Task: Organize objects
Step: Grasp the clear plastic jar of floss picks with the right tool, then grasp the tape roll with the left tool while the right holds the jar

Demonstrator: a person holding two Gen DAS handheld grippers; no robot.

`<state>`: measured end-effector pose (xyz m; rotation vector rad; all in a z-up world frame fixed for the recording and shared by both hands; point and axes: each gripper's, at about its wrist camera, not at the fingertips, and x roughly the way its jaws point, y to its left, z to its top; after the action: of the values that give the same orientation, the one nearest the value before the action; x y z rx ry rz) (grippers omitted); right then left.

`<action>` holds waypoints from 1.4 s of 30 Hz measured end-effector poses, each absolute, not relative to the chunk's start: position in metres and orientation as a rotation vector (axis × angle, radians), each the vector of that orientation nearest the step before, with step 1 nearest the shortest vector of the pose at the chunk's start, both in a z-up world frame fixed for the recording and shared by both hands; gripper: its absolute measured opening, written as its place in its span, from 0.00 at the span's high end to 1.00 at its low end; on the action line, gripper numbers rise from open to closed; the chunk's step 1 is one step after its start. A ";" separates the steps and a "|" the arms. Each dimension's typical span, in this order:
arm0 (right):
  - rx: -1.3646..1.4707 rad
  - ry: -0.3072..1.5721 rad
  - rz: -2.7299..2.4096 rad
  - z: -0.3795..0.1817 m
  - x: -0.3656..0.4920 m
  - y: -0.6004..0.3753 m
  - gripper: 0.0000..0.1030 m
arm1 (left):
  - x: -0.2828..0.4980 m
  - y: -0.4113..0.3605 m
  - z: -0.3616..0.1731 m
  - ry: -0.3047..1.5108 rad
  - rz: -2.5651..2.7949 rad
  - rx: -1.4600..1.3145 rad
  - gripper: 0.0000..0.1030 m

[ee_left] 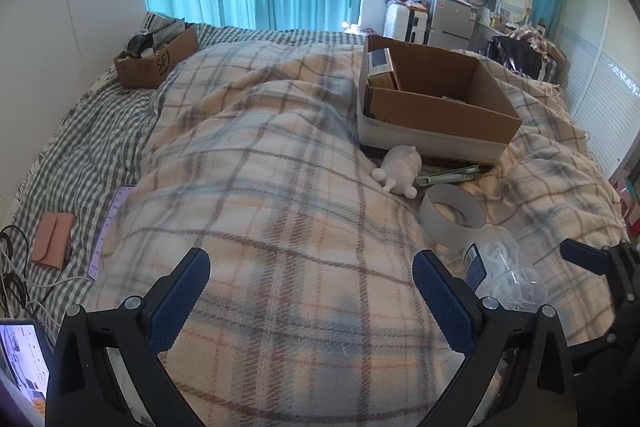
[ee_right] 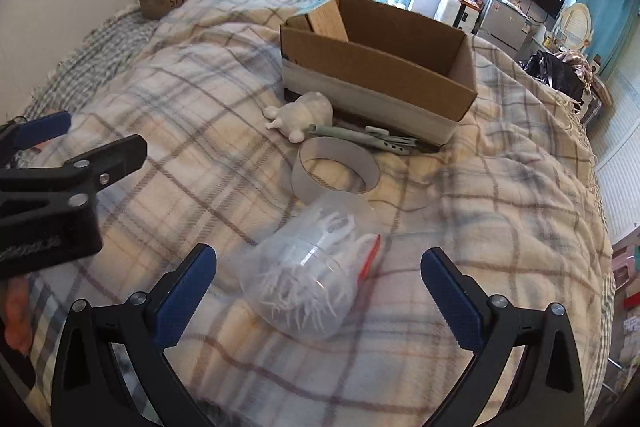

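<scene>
Clear plastic jar point(ee_right: 310, 277) lying sideways on plaid blanket point(ee_right: 480, 211), white pieces inside

The bed point(ee_left: 280, 155) is covered by a cream plaid blanket point(ee_right: 500, 195), with a green-and-white checked sheet point(ee_left: 80, 147) showing along its left side. On the blanket lie an open cardboard box point(ee_left: 436, 99), and in front of it a white animal figurine point(ee_left: 400, 167), a pale green folding tool point(ee_right: 360, 137), a white ring of card point(ee_right: 336, 167) and a clear plastic container of white pieces point(ee_right: 312, 267) — the container lying on its side. On the checked sheet sit a smaller cardboard box point(ee_left: 154, 57) of odds and ends, a pink wallet point(ee_left: 54, 239), a phone point(ee_left: 110, 219) tucked against the blanket's edge, and some cables point(ee_left: 16, 275).
</scene>
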<state>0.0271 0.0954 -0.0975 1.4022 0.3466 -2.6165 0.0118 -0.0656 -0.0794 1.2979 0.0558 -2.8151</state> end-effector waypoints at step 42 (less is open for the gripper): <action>1.156 0.335 -2.787 -0.028 -0.052 0.187 0.39 | -0.085 0.028 -0.091 -0.063 -2.850 1.507 0.00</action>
<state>-0.0520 0.1869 -0.0276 1.1557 0.3355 -2.7874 -0.0845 0.0279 -0.0908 1.5069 -0.0632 -2.8501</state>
